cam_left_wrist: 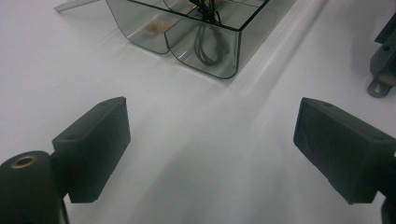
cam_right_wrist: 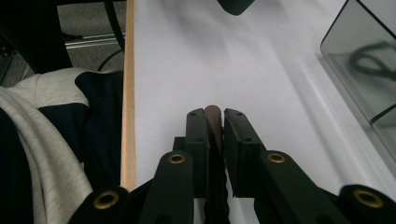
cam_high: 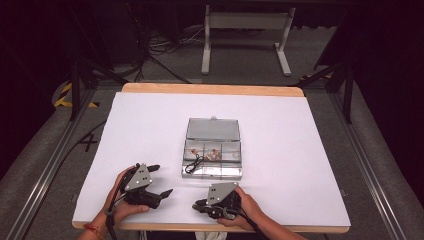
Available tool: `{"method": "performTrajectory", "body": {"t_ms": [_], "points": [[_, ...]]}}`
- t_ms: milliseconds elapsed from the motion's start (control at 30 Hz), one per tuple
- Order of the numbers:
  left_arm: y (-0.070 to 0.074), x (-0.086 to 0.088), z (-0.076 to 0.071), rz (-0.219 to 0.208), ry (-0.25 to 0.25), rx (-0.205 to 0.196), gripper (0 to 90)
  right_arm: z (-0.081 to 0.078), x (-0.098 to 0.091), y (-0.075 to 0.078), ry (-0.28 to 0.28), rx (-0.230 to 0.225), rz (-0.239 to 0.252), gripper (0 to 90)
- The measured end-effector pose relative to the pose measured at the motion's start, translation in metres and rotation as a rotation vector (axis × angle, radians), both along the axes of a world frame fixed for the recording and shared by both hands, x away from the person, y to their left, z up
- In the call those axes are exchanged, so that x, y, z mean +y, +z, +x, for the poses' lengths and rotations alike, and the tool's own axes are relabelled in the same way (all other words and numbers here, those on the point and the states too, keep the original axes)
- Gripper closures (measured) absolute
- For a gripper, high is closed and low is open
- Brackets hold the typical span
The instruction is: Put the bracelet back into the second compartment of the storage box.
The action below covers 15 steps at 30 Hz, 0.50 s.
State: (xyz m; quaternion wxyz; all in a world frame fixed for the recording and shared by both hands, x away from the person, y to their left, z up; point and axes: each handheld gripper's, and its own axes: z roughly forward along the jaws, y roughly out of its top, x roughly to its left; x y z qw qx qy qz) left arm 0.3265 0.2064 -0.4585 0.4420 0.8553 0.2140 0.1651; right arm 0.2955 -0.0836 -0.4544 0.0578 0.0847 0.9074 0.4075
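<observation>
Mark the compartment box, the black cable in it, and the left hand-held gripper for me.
compartment box (cam_high: 212,129): high view, its open lid.
black cable (cam_high: 193,165): high view, coil in the front left compartment.
left hand-held gripper (cam_high: 161,180): high view, midway between its open jaws.

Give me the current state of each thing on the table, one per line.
Clear compartment box: open, lid laid flat behind it.
Black cord: coiled in the front left compartment.
Left hand-held gripper: open, nothing between its pads.
Right hand-held gripper: shut on a thin brown piece.
</observation>
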Motion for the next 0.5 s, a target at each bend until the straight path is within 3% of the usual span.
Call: {"method": "performTrajectory", "body": {"t_ms": [500], "points": [[0.0,0.0,0.001,0.0,-0.007,0.008,11.9,0.006,-0.017,0.007,-0.037,-0.006,-0.003,81.6]]}}
